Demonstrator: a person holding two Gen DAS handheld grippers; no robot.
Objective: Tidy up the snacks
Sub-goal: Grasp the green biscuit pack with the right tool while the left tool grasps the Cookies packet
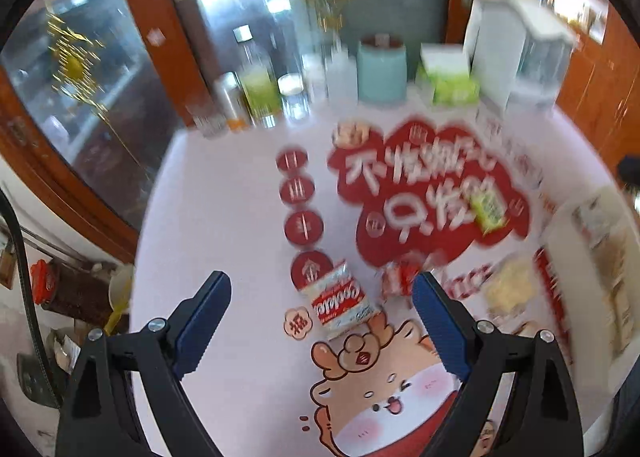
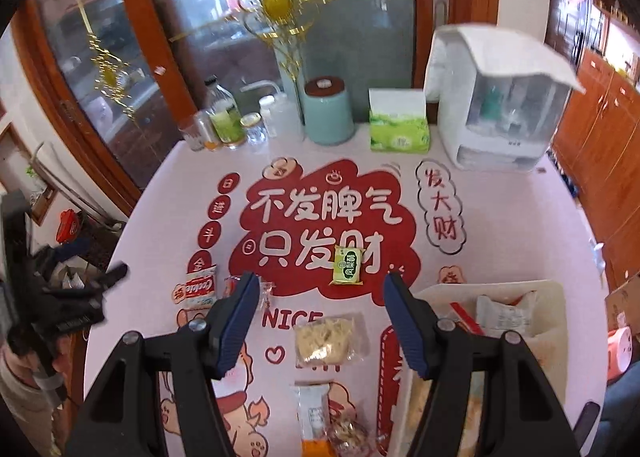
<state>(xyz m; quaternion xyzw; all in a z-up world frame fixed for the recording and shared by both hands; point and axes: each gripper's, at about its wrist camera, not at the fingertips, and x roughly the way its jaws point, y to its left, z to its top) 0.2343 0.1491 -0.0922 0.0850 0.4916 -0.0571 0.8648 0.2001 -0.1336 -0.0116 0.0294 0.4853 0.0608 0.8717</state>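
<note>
Snack packets lie on a pink printed table. A red-and-white cookie packet (image 1: 342, 301) lies just ahead of my open, empty left gripper (image 1: 322, 289); it also shows in the right wrist view (image 2: 196, 289). A small red-wrapped snack (image 1: 398, 277) lies beside the left gripper's right finger. A green packet (image 2: 347, 265) lies mid-table. A pale noodle-like packet (image 2: 328, 339) lies ahead of my open, empty right gripper (image 2: 318, 285). Two more packets (image 2: 314, 417) lie near the front edge. A white bin (image 2: 556, 297) at right holds several packets.
At the table's back stand bottles and jars (image 2: 224, 125), a teal canister (image 2: 328, 113), a green tissue box (image 2: 398, 129) and a white appliance (image 2: 500, 105). A glass door lies behind. The left gripper (image 2: 80, 297) shows at the table's left edge.
</note>
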